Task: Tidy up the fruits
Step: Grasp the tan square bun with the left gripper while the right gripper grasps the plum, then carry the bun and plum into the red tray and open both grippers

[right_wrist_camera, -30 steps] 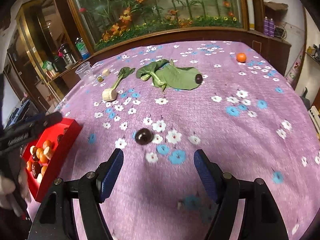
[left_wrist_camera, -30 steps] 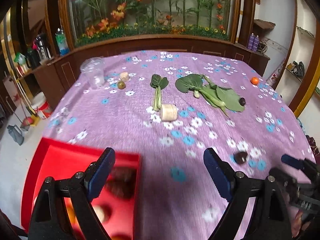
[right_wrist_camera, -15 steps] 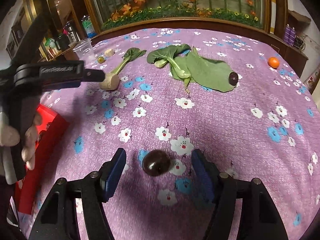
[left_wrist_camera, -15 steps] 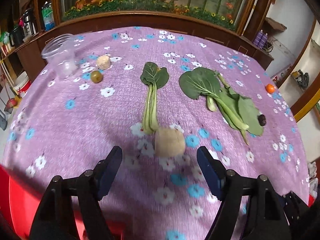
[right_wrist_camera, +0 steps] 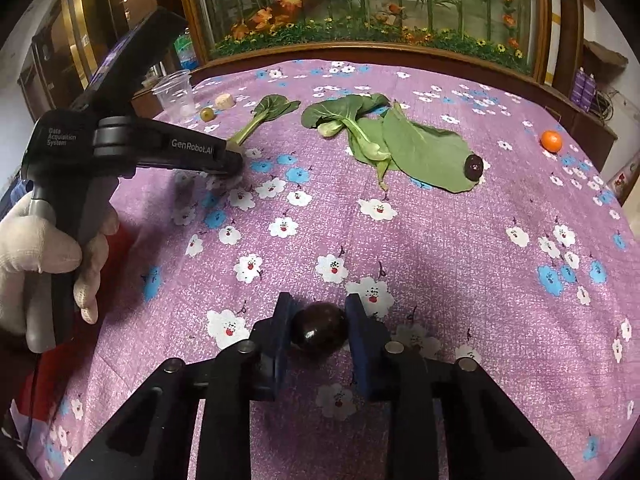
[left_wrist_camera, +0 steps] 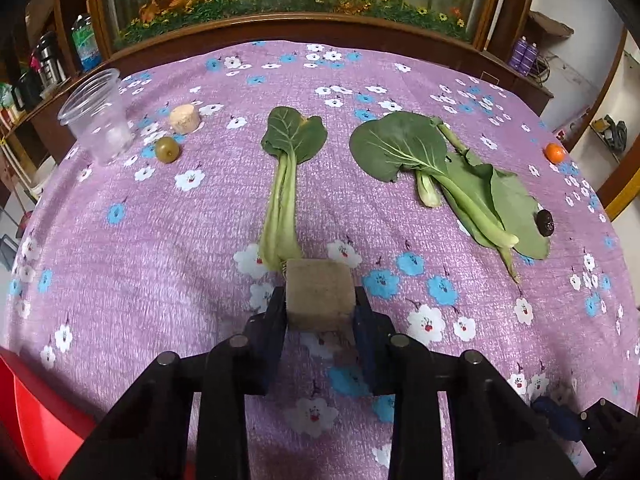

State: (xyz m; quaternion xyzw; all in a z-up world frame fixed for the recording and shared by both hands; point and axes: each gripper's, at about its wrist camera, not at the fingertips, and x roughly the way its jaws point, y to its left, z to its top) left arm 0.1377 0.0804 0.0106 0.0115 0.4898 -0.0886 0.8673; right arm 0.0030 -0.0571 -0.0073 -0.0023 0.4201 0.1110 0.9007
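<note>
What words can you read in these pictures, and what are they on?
"GenRobot.AI": on the arm of the left tool.
"Data Acquisition System": on that tool's round black body.
Bottle labels beside the table: too blurred to read.

- Purple floral tablecloth (left_wrist_camera: 160,240) covers the table.
- Behind it, a wood-framed glass display (right_wrist_camera: 360,8) glows with artificial flowers and bamboo.
- Bottles (left_wrist_camera: 524,56) stand on the right-hand ledge.
</note>
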